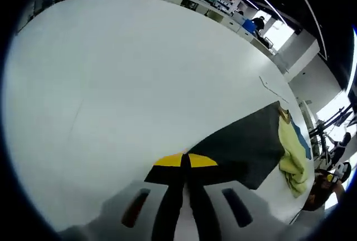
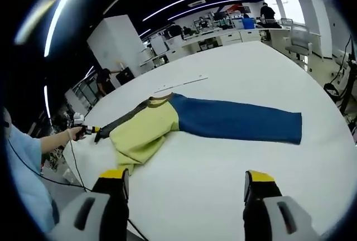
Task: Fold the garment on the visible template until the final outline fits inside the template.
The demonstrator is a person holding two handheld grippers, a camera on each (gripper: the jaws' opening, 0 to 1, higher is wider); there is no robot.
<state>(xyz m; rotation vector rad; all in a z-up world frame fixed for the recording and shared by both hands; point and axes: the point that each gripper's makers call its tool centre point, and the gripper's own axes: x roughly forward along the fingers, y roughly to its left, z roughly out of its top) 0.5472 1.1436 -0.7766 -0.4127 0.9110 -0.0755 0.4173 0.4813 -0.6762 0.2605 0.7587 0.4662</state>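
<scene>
Left claw (image 1: 185, 181) is clamped shut on the garment's (image 2: 212, 121) dark sleeve at the tabletop's (image 2: 234, 73) left edge. The garment stretches lengthwise across the tabletop, yellow-green body leftward, blue sleeve pointing right. Right claw (image 2: 187, 188) hovers wide open, gripping nothing, over bare white surface by the near edge.

The left hand-held gripper (image 1: 185, 168) covers part of the garment's (image 1: 245, 149) dark sleeve edge.
</scene>
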